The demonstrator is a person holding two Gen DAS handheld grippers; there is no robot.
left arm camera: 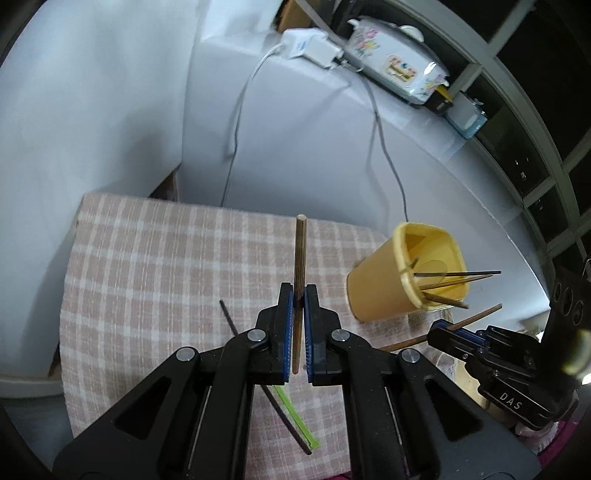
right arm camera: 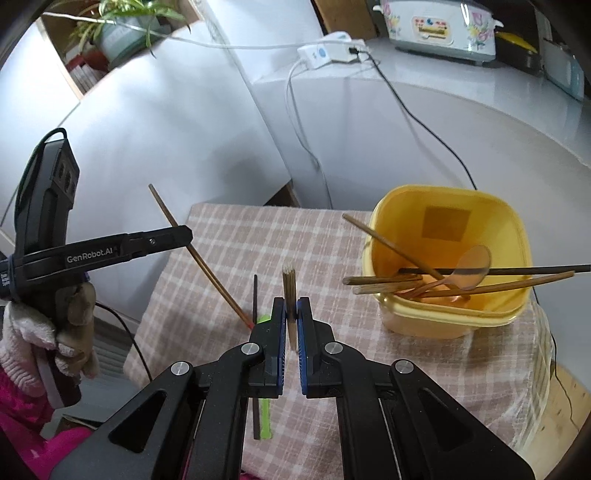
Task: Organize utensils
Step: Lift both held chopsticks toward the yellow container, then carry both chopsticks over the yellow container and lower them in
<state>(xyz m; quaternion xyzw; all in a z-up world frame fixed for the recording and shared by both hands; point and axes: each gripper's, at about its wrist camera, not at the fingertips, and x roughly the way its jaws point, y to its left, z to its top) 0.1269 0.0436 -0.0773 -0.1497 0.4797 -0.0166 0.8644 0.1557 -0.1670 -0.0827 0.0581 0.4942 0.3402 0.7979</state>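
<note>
My left gripper (left arm camera: 299, 291) is shut on a brown wooden chopstick (left arm camera: 300, 258) and holds it above the pink checked cloth (left arm camera: 155, 266). It also shows in the right wrist view (right arm camera: 184, 234), with its chopstick (right arm camera: 199, 258) slanting down. My right gripper (right arm camera: 291, 306) is shut on another brown chopstick (right arm camera: 290, 291); in the left wrist view it (left arm camera: 437, 328) is beside the yellow holder (left arm camera: 406, 273). The yellow holder (right arm camera: 448, 229) contains several chopsticks and a wooden spoon (right arm camera: 469, 267). A black chopstick (left arm camera: 269, 376) and a green one (left arm camera: 295, 417) lie on the cloth.
A white counter behind carries a power strip (right arm camera: 325, 53) with cables, a flowered cooker (right arm camera: 439, 26) and a potted plant (right arm camera: 122, 26). The table's wooden corner (right arm camera: 554, 424) shows at the lower right. A gloved hand (right arm camera: 55, 332) holds the left gripper.
</note>
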